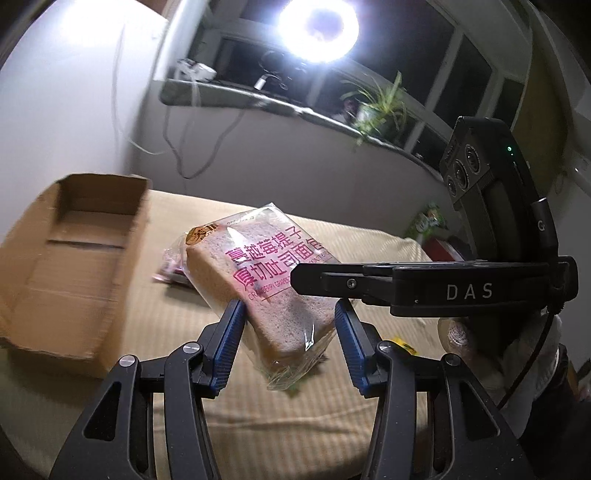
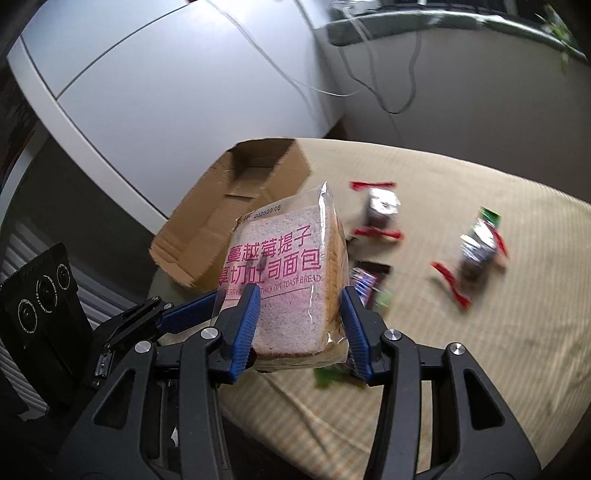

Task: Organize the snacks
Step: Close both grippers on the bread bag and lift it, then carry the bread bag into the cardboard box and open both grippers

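A clear bag of sliced toast bread with pink lettering hangs tilted above the beige cloth. My left gripper is shut on its lower end, blue pads against both sides. My right gripper is shut on the same bag; one of its fingers lies across the bread from the right. The left gripper's blue finger shows at the bag's left. An open cardboard box lies to the left, nothing visible inside. Two red-edged packets and a dark packet lie on the cloth.
A striped beige cloth covers the table. A white cabinet stands behind the box. On the windowsill are a bright ring light and a plant, with cables hanging. A gloved hand holds the right gripper. A green packet lies far right.
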A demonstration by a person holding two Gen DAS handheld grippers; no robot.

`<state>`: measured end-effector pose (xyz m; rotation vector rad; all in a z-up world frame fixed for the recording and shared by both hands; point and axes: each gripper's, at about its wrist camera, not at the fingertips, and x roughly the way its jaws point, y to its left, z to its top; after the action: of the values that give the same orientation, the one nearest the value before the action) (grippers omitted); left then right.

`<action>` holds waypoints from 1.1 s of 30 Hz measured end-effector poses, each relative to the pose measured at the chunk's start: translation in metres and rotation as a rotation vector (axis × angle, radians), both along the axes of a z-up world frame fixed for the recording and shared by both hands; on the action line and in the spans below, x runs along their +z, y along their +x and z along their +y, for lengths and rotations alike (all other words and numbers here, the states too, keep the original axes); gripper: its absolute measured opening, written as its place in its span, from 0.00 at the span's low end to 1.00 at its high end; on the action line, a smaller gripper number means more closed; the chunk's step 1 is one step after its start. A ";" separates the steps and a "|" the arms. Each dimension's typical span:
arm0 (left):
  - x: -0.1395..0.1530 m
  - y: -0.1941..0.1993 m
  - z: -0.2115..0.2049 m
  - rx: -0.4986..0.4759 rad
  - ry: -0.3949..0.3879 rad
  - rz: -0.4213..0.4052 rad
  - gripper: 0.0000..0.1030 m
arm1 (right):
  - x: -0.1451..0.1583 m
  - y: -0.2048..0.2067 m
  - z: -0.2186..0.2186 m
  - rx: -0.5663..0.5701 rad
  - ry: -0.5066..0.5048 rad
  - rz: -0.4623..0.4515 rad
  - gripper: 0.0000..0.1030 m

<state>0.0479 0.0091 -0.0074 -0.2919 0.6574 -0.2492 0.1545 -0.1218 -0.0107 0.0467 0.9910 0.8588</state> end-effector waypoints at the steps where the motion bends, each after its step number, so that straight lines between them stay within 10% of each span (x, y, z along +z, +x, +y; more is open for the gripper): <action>1: 0.001 -0.001 0.007 0.015 0.000 -0.002 0.47 | 0.001 0.000 0.007 0.010 0.001 -0.002 0.47; 33: -0.019 0.005 0.142 0.314 0.022 0.037 0.47 | -0.020 0.024 0.190 0.234 -0.023 0.017 0.46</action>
<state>0.0532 0.1514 -0.0266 -0.3742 0.6408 0.0643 0.1782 0.0686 -0.0311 -0.0834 1.0351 1.0616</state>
